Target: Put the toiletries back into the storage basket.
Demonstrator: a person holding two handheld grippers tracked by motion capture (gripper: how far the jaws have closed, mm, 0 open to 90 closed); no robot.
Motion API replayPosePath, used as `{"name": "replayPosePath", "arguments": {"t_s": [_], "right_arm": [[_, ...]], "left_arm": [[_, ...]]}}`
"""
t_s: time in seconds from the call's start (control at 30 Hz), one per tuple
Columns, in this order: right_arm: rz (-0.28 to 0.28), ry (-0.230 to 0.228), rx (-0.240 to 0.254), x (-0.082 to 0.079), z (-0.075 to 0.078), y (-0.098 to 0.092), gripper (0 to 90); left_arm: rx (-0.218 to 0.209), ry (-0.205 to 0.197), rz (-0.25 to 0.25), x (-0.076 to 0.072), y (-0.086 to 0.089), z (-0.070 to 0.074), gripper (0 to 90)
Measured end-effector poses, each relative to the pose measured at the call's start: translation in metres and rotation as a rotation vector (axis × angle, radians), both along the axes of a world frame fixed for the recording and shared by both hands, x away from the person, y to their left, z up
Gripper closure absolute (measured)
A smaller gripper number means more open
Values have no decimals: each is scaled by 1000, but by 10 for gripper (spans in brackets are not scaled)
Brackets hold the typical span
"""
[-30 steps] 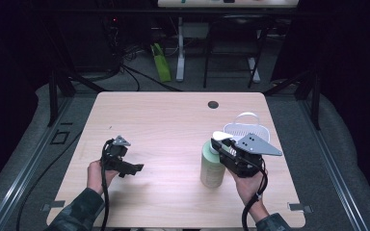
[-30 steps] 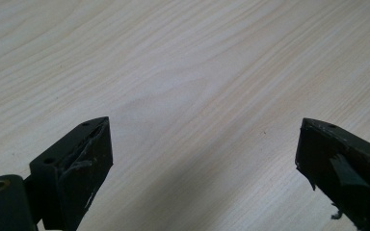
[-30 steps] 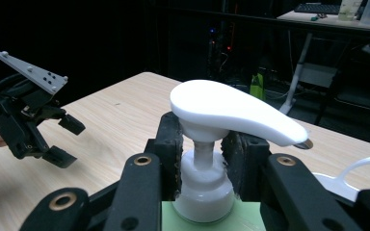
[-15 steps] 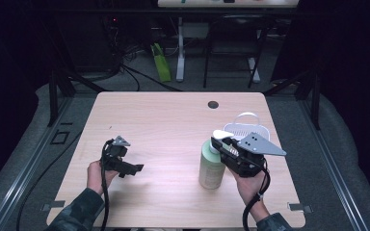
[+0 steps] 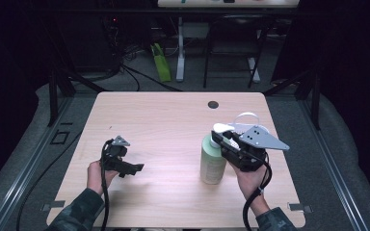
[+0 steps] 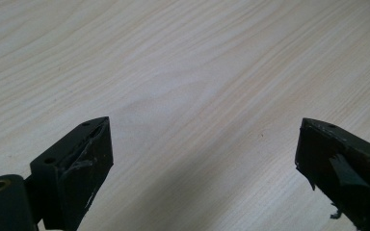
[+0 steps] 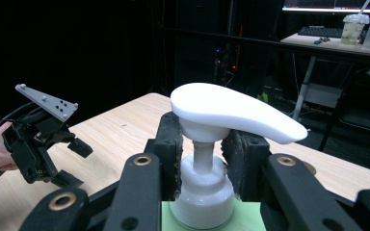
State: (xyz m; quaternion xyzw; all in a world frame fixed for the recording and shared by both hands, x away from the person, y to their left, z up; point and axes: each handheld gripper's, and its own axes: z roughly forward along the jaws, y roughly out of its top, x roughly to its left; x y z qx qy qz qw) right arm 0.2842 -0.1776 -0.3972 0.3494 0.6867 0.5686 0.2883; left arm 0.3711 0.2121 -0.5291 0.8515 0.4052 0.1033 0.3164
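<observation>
In the right gripper view, the right gripper (image 7: 204,159) is clamping the white neck of a pump bottle (image 7: 207,192) at bottom centre, jaws pressing either side beneath the pump head (image 7: 236,113). In the high view the bottle is standing upright at lower right of the table (image 5: 154,120). At lower left, the left gripper (image 5: 136,168) is hovering with jaws wide apart, holding nothing. Judging by this, a grasp-and-steady step is underway; pressing the head probably calls for bringing that free gripper across.

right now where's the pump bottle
In the high view the pump bottle stands upright on the table's right half, near the front edge, its white neck clamped by the right gripper.
</observation>
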Motion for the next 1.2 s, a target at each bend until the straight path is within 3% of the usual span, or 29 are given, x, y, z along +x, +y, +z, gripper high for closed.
{"name": "replayPosePath", "arguments": {"t_s": [0.63, 1.2], "right_arm": [[11, -26, -1, 18, 21, 1, 686], [33, -43, -10, 32, 35, 10, 686]], "left_arm": [[4, 2, -12, 0, -1, 0, 62], [-3, -30, -29, -4, -5, 3, 67]]}}
